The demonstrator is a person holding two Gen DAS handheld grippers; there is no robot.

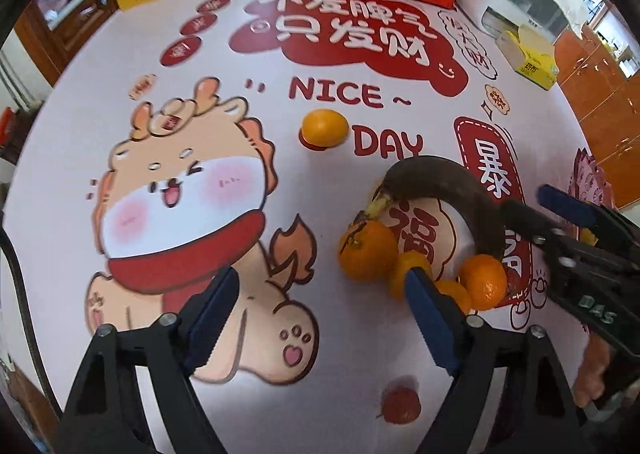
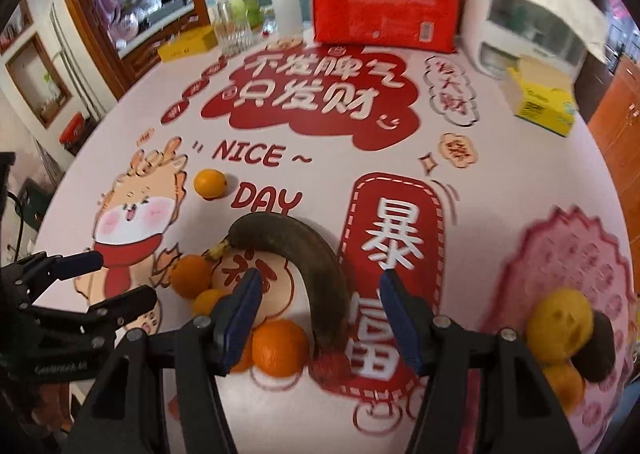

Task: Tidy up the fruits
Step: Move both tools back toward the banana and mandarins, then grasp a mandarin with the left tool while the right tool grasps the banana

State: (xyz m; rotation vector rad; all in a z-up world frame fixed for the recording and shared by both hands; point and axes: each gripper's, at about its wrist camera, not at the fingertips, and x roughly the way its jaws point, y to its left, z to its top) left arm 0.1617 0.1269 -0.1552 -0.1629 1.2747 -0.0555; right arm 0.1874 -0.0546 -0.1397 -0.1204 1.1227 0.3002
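The banana [image 2: 304, 266], heavily blackened, lies curved near the middle of the table [image 2: 320, 173], arching over a printed emblem, its stem end touching an orange [image 2: 192, 276] and its blunt end next to another orange [image 2: 280, 348] and a small red fruit [image 2: 330, 368]. Two or three further oranges sit tucked between these, partly hidden by the fingers. A lone orange [image 1: 324, 127] rests apart, further toward the far edge, beside the printed word DAY. A second red fruit [image 1: 400, 404] lies toward the near edge, below the left gripper [image 1: 320, 318]. At the right edge a separate group [image 2: 560, 330], yellow and orange fruits with a dark one, sits on a pink print. The right gripper [image 2: 318, 318] hangs over the banana's lower half, jaws wide apart and empty. The left gripper also stands open, holding nothing, just left of the cluster. Judged risks: the banana looks overripe and soft, so a firm pinch could split its skin; lifting it may nudge the touching oranges, which would roll on the smooth cloth; the two grippers work close together over the same cluster and could collide. Boxes, bottles and a red package [image 2: 384, 1] line the far edge, well clear.
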